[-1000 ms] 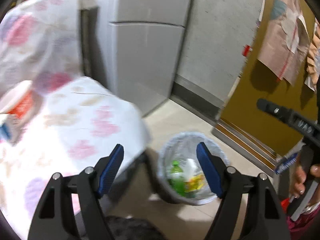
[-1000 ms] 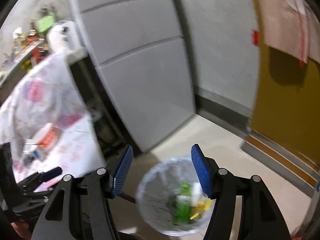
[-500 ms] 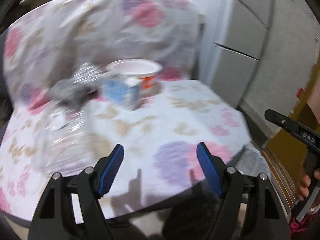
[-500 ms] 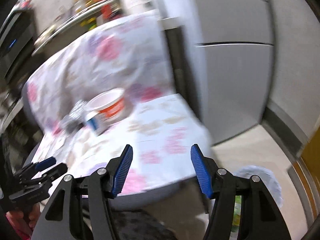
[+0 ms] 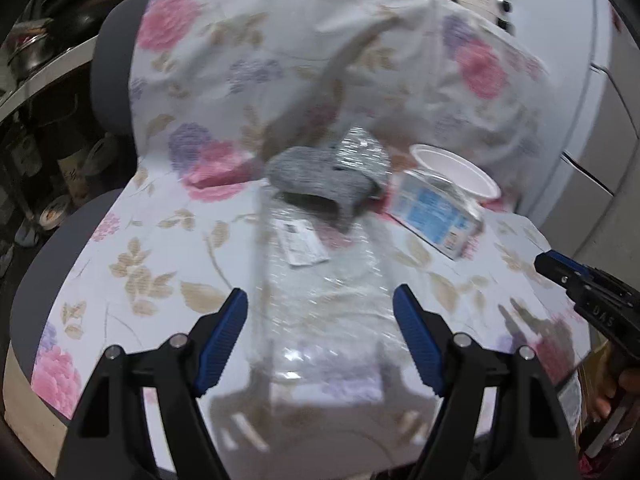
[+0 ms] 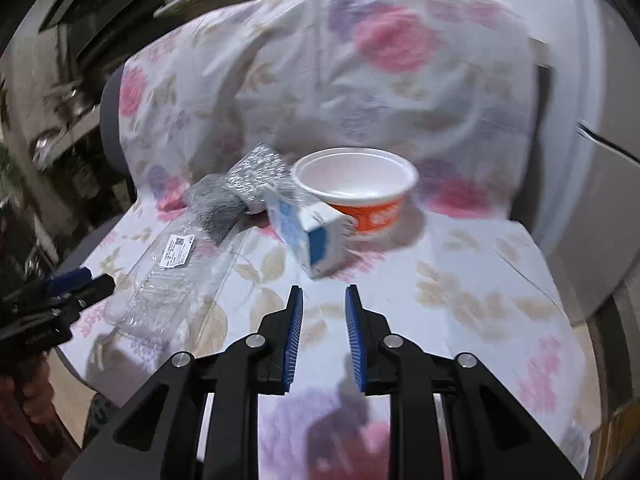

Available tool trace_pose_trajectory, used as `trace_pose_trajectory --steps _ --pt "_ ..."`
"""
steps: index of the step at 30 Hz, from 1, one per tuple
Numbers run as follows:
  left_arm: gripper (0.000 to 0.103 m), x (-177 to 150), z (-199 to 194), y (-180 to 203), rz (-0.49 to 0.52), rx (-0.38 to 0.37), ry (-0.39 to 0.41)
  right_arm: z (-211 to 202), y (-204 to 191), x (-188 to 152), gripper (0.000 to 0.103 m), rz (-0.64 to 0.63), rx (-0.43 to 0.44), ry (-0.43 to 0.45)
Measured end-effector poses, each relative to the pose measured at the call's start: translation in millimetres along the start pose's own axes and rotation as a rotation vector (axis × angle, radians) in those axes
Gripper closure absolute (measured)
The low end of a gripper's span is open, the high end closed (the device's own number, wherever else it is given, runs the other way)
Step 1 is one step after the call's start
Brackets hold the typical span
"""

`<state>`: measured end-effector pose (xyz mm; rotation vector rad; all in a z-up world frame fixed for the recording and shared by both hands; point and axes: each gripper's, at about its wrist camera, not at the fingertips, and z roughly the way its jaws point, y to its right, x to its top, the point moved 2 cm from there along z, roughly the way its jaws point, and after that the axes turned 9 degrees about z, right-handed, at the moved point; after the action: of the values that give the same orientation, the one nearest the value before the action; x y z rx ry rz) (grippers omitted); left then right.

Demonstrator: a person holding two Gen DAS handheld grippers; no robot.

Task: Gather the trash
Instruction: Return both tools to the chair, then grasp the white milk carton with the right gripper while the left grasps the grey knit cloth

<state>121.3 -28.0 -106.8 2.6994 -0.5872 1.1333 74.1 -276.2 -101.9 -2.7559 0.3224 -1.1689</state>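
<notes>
Trash lies on a chair seat under a floral cloth (image 5: 168,240). A clear plastic tray with a white label (image 5: 320,280) lies flat in the middle; it also shows in the right wrist view (image 6: 176,276). Behind it sit a crumpled grey and silver wrapper (image 5: 328,176), a blue and white carton (image 6: 310,236) and a white and orange bowl (image 6: 356,192). My left gripper (image 5: 320,328) is open and empty, its jaws either side of the tray's near end. My right gripper (image 6: 322,332) is empty, jaws a narrow gap apart, just short of the carton.
The cloth-draped chair back (image 5: 340,40) rises behind the trash. Dark shelves with pots and jars (image 5: 36,128) stand at the left. Grey cabinet doors (image 5: 600,128) are at the right. The other gripper shows at each view's edge (image 5: 588,292).
Both grippers swung away from the floor bin to the chair seat. The right gripper's jaws have narrowed from wide open to a small gap. The left stays wide open.
</notes>
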Motion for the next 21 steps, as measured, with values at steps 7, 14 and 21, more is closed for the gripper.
trace_pose_trajectory --steps 7,14,21 --pt "0.029 9 25 -24 -0.033 0.022 -0.038 61 -2 23 0.038 -0.018 -0.018 -0.043" --pt "0.029 8 34 -33 -0.039 0.038 -0.056 103 -8 33 0.038 -0.01 -0.041 -0.093" --pt "0.029 7 29 -33 -0.042 0.038 -0.063 78 -10 29 0.061 0.023 -0.019 -0.074"
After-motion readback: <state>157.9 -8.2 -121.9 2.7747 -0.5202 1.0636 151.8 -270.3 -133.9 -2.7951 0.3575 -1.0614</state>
